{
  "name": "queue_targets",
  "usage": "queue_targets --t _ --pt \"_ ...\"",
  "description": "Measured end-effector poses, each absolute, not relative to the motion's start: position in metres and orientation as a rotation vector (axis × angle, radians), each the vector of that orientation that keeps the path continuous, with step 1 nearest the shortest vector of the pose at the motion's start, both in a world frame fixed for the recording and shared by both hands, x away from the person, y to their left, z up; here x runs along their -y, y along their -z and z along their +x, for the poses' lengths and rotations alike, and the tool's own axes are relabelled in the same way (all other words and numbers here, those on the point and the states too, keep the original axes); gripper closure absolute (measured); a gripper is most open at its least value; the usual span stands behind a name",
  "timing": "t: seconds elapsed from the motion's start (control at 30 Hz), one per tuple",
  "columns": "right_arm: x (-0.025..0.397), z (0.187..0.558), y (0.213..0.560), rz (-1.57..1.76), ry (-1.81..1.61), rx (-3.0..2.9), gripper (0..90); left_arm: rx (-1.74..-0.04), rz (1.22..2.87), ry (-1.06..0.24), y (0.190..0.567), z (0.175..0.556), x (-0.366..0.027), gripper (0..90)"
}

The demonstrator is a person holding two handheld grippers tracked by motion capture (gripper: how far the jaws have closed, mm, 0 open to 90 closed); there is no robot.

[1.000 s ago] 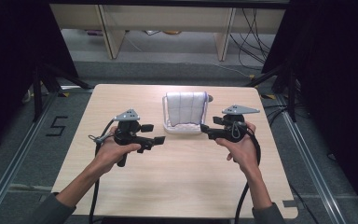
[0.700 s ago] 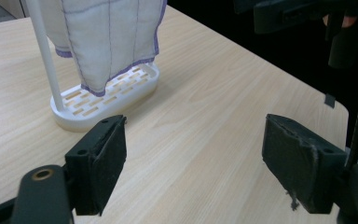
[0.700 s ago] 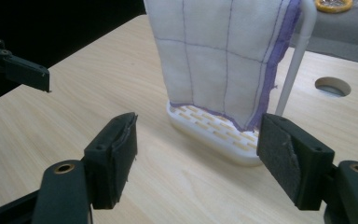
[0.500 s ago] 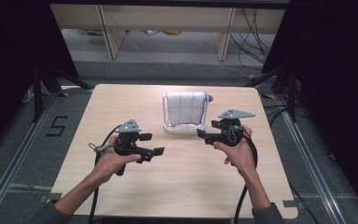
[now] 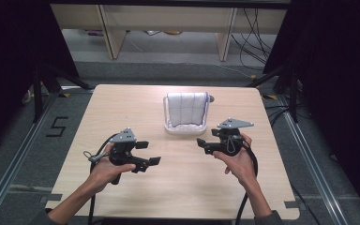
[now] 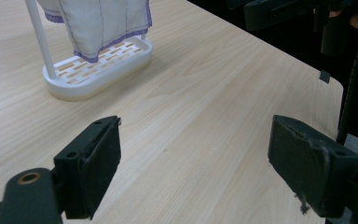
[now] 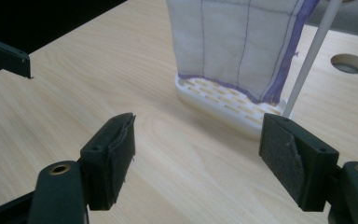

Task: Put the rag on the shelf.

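On the wooden table (image 5: 122,108), a white cloth (image 5: 186,109) (purple-edged) drapes a rack (image 5: 184,127).

I see the table (image 5: 178,187) evenly lit from overhead, with glare whitening the cloth (image 5: 186,108) at twelve o'clock. Surroundings at three and nine o'clock sink into black. My gripper views blur softly up close; shadows stay faint.
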State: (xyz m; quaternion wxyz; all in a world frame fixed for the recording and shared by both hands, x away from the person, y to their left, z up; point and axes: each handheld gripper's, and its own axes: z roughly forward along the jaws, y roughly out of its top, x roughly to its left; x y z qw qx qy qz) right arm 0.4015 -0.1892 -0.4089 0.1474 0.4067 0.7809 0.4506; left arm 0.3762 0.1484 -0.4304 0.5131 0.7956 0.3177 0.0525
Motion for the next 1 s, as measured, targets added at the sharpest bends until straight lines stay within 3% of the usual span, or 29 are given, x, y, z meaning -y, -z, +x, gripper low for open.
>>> queue_targets --t 1.0 --pt "0.18 0.356 0.45 1.124 -1.278 -2.358 24.1 -0.765 1.974 -0.088 0.473 0.356 -0.166 16.4"
